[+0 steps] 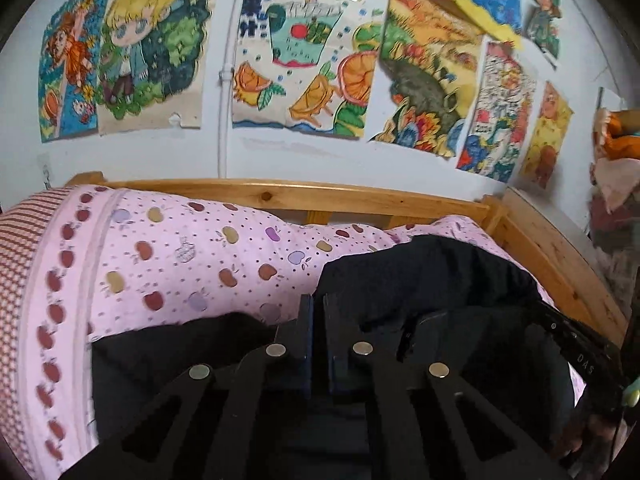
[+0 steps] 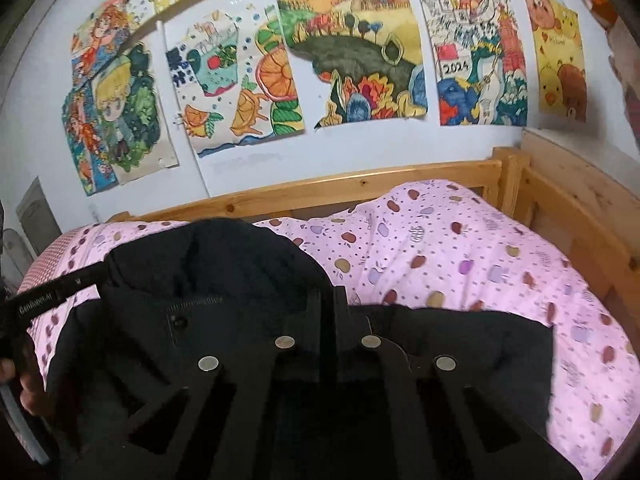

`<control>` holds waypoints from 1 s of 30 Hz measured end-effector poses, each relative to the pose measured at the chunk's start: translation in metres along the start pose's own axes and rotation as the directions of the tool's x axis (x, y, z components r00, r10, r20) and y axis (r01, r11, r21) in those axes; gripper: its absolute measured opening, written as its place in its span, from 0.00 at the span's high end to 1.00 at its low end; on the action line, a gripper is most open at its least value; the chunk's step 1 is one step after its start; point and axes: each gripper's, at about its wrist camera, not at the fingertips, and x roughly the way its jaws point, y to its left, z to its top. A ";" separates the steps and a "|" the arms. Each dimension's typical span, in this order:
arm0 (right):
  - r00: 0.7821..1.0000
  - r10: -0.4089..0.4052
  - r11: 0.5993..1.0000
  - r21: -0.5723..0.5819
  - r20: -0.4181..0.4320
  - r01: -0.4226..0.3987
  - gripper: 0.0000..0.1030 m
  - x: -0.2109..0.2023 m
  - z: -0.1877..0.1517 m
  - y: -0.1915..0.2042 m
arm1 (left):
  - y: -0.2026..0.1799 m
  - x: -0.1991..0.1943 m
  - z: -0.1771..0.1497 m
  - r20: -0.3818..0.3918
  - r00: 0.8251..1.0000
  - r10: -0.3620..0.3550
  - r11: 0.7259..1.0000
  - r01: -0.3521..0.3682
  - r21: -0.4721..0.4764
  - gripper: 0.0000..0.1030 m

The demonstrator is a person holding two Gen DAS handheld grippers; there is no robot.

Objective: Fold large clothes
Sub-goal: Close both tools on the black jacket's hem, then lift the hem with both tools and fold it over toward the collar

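A large black coat (image 1: 420,276) lies spread on a bed, its hood toward the wall and a button and zip showing (image 2: 178,322). My left gripper (image 1: 317,312) is shut just over the coat's left shoulder edge. My right gripper (image 2: 330,300) is shut over the coat beside the hood (image 2: 224,264). I see no cloth pinched between either pair of fingertips. The other gripper's body crosses each view's edge, at far right in the left wrist view (image 1: 576,340) and at far left in the right wrist view (image 2: 36,300), where a hand (image 2: 24,392) holds it.
The bed has a pink apple-print sheet (image 2: 460,248) and a light wooden frame (image 1: 300,192) against a white wall covered with coloured drawings (image 1: 304,64). A red checked pillow edge (image 1: 16,260) lies at left. Cloth items pile up beyond the right rail (image 1: 616,152).
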 end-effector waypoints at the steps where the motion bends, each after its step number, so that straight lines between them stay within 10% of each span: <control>1: 1.000 0.002 1.000 -0.006 0.007 -0.002 0.96 -0.007 -0.002 0.000 | 0.001 -0.009 -0.003 0.002 1.000 -0.009 1.000 0.009 0.003 0.95; 8: 1.000 0.008 0.999 -0.040 -0.001 -0.008 0.96 -0.039 -0.028 -0.005 | 0.010 -0.035 -0.044 -0.044 0.999 -0.011 0.997 0.014 0.070 0.95; 22: 0.985 0.000 1.000 0.005 -0.171 0.001 0.96 0.018 -0.082 -0.021 | 0.011 0.032 -0.112 -0.177 0.981 0.081 0.989 -0.057 0.137 0.95; 30: 0.997 0.051 0.998 -0.033 -0.058 -0.053 0.89 -0.025 -0.069 -0.031 | 0.031 -0.006 -0.102 -0.095 0.995 -0.044 0.997 0.050 0.066 0.78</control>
